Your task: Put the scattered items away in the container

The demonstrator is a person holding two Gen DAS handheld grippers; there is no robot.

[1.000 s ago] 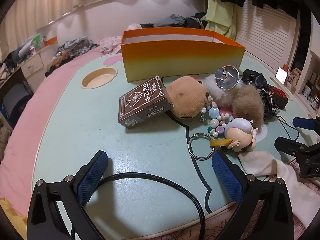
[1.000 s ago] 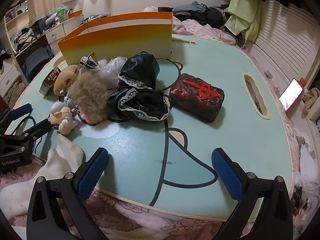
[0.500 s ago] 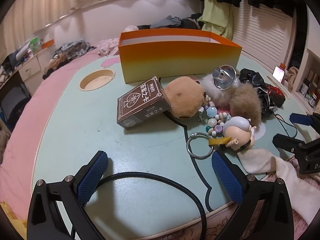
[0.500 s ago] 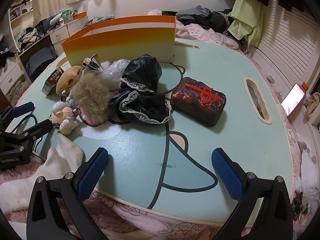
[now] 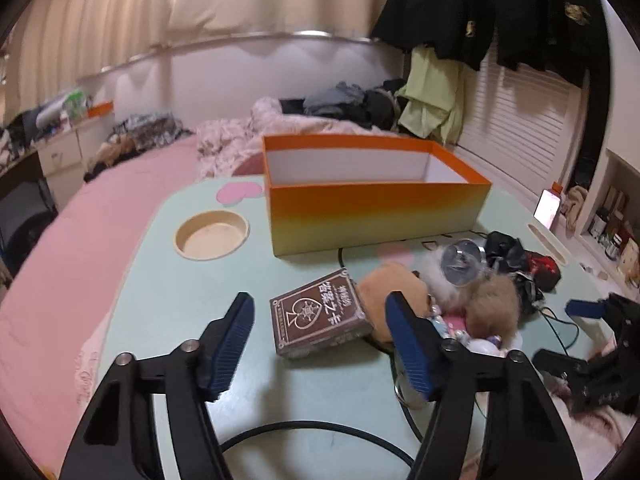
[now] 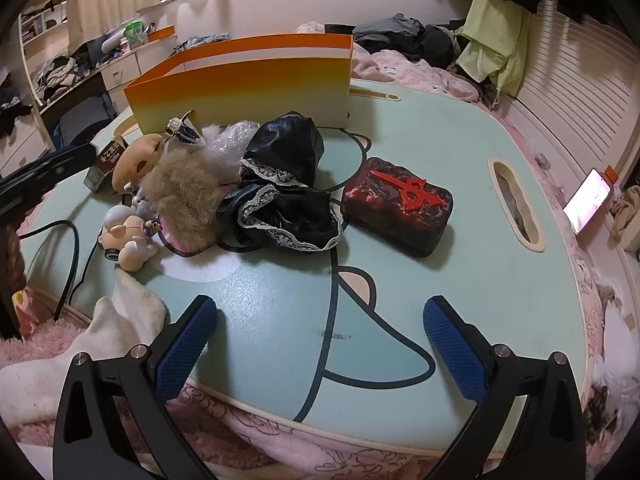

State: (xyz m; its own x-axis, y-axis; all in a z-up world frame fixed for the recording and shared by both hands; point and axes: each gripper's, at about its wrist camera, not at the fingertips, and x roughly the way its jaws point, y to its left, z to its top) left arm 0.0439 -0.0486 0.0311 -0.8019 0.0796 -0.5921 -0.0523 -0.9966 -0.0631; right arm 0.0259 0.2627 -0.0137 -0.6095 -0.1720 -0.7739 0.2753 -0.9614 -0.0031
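Table (image 6: 420,128) with box (image 5: 376,210), clutter (image 6: 180,196)

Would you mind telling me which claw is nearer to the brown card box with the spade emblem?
Left. The left claw is open right at the brown card box, its fingers flanking it. The right claw sits open at the table's near edge, far from it.

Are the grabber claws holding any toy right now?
No, nothing is held. The left gripper is open around the brown card box; the right gripper is open too.
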